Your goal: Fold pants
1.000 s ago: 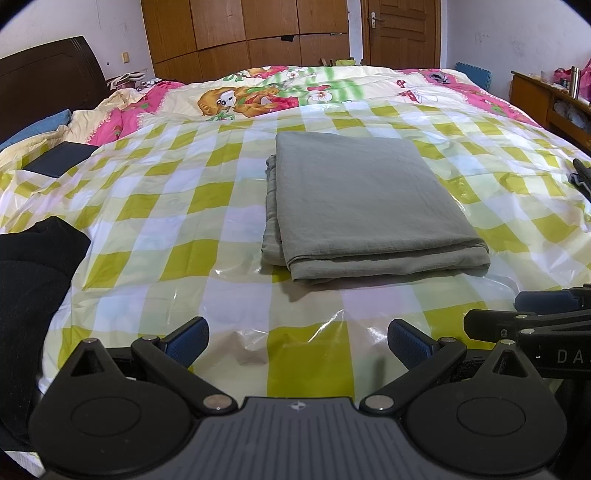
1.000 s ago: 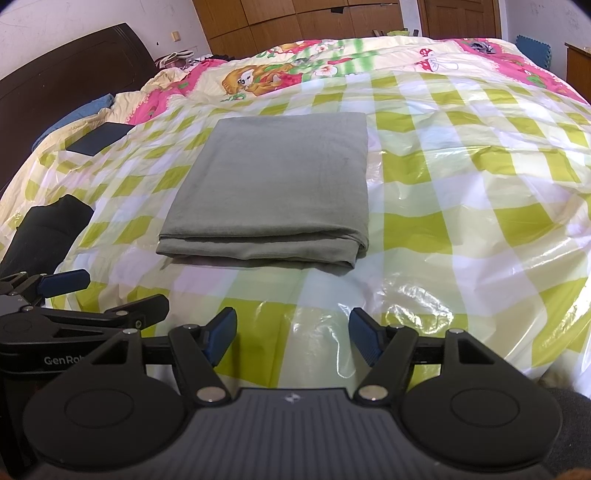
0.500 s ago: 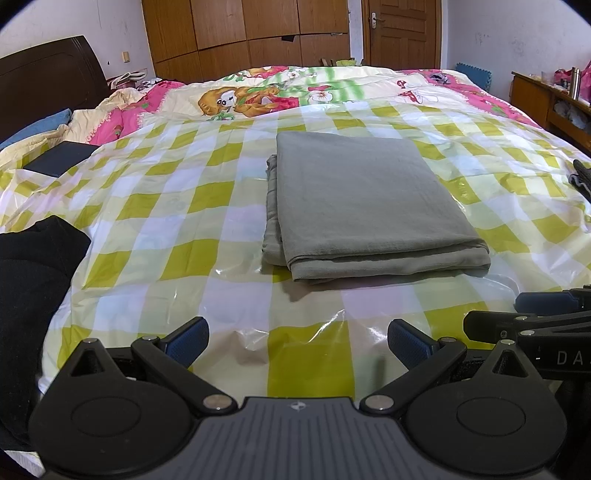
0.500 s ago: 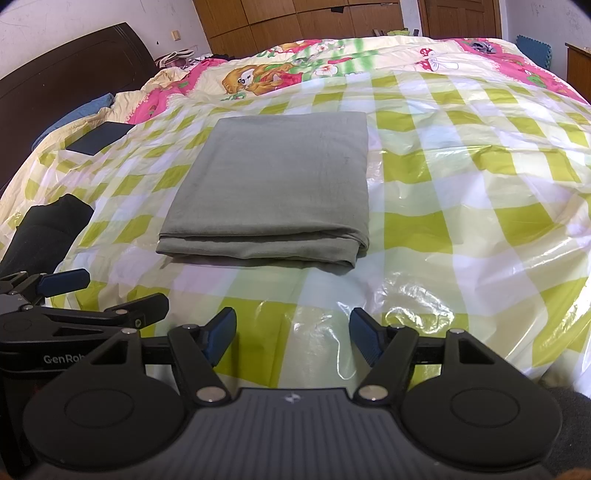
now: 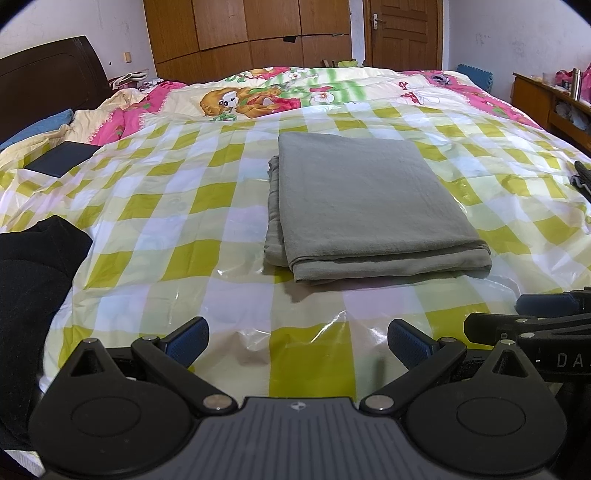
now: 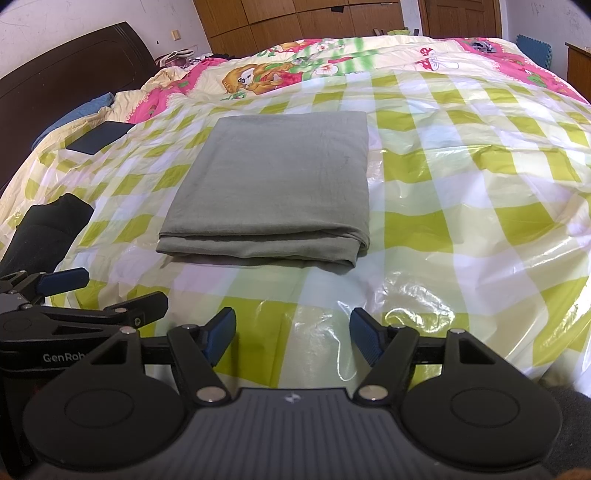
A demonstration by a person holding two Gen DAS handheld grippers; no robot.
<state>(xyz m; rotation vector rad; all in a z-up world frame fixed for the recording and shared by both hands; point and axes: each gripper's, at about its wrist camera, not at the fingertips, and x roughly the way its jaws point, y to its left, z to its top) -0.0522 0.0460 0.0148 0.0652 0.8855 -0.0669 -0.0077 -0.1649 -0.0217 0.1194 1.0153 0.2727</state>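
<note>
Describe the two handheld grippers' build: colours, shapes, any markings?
Both the left gripper and right gripper are matte black: ribbed grey centre plate, two round discs, angled linkage arms with silver pivots, blue ribbed fingertips. White lettering marks their sides. No cables or sleeves visible.

One folded pants (image 5: pixel 364 206), two hand-held grippers (image 5: pixel 297 341).

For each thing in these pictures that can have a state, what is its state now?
Grey pants: folded into a flat rectangle, lying on the checked plastic sheet.
Left claw: open, empty, short of the pants.
Right claw: open, empty, short of the pants.
Black garment: bunched up at the bed's left edge.
Door: closed.
</note>
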